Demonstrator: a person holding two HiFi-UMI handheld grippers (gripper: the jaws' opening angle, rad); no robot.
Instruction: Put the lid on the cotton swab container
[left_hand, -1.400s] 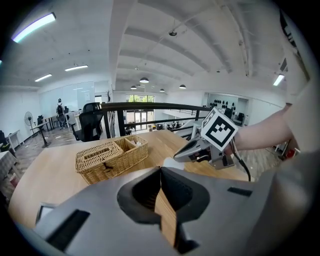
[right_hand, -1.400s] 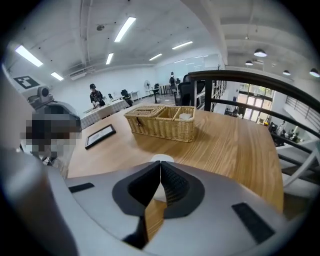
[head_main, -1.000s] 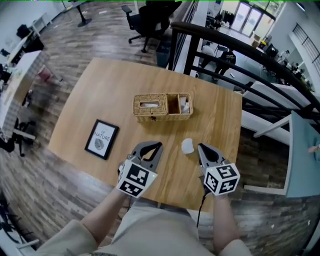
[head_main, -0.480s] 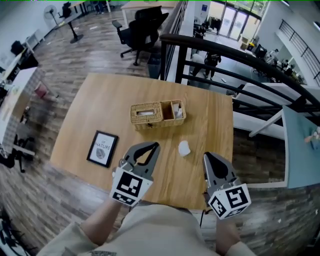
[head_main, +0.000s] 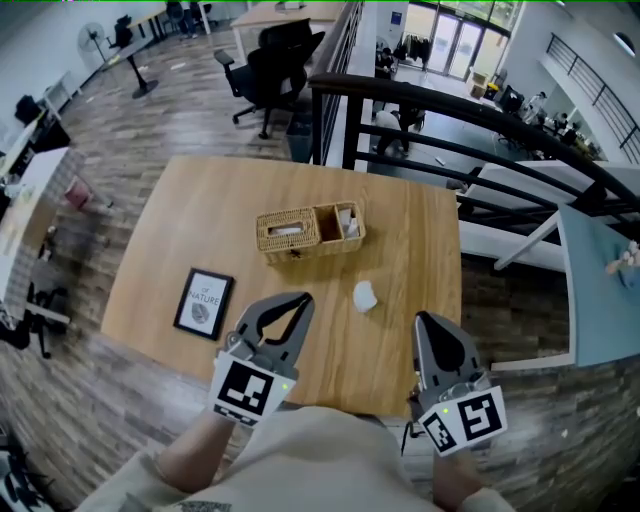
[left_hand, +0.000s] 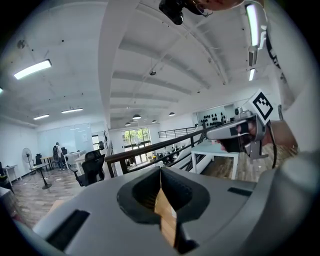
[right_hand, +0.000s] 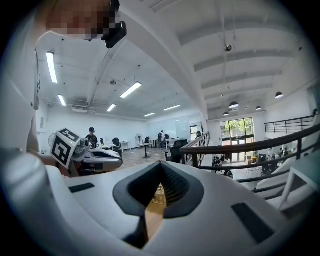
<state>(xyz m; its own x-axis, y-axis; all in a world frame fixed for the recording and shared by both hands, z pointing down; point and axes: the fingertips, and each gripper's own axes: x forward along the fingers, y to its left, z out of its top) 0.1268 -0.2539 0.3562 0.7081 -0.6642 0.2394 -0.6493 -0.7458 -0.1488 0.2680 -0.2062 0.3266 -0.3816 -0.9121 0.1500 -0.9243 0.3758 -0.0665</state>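
The white lid (head_main: 365, 296) lies on the wooden table (head_main: 420, 230), just in front of the wicker basket (head_main: 290, 240) and not touching it; something pale stands in the basket's right compartment, too small for me to name; my left gripper (head_main: 304, 298) and right gripper (head_main: 423, 318) hover either side of the lid, near the table's front edge, each with jaws pressed together on nothing; a framed print (head_main: 204, 303) lies further left.

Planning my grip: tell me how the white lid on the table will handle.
The lid looks small and thin, so probably light. On the smooth table it may skid when pushed. Lying low, it seems unlikely to tip.
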